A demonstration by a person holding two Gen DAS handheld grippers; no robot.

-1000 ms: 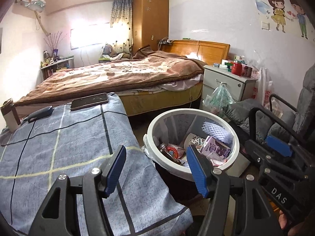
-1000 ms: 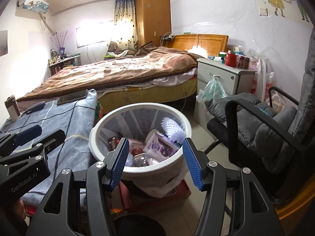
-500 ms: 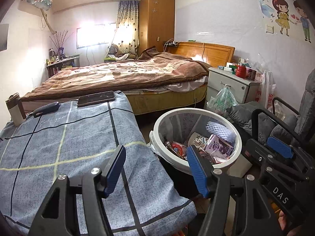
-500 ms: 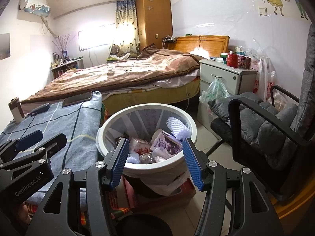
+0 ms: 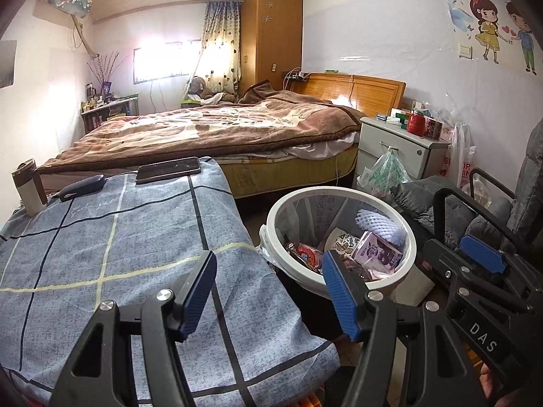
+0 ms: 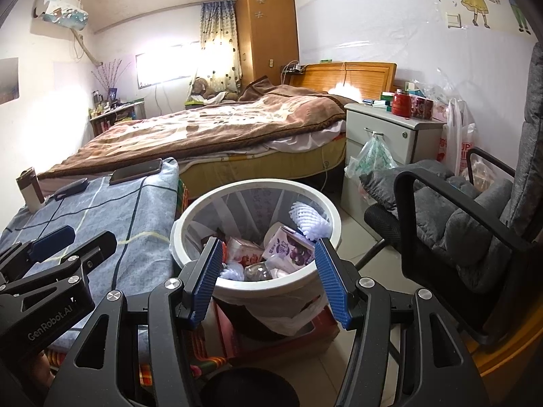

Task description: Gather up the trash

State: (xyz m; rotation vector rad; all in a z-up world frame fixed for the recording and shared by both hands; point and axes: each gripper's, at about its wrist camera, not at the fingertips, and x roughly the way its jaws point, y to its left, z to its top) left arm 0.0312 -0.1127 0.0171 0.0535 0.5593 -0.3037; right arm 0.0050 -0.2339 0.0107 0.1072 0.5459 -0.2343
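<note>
A white round trash bin (image 5: 412,247) (image 6: 190,264) stands on the floor beside a table with a blue checked cloth (image 5: 101,237) (image 6: 101,217). Inside lie a purple drink carton (image 5: 376,254) (image 6: 288,247), a white foam fruit net (image 5: 380,224) (image 6: 309,220), wrappers and a clear bottle (image 6: 258,269). My left gripper (image 5: 269,293) is open and empty above the table's right edge. My right gripper (image 6: 269,283) is open and empty just in front of the bin. Each gripper shows in the other's view, the right one (image 5: 482,261) and the left one (image 6: 51,240).
On the cloth lie a phone (image 5: 168,169), a dark case (image 5: 81,183) and a white-brown cup (image 5: 29,186). A bed (image 5: 210,132) lies behind, a white nightstand (image 5: 404,149) to its right, a grey armchair (image 6: 475,224) at right.
Both grippers have pulled back and risen a little, so the bin and table look slightly farther off. Both stay open and empty.
</note>
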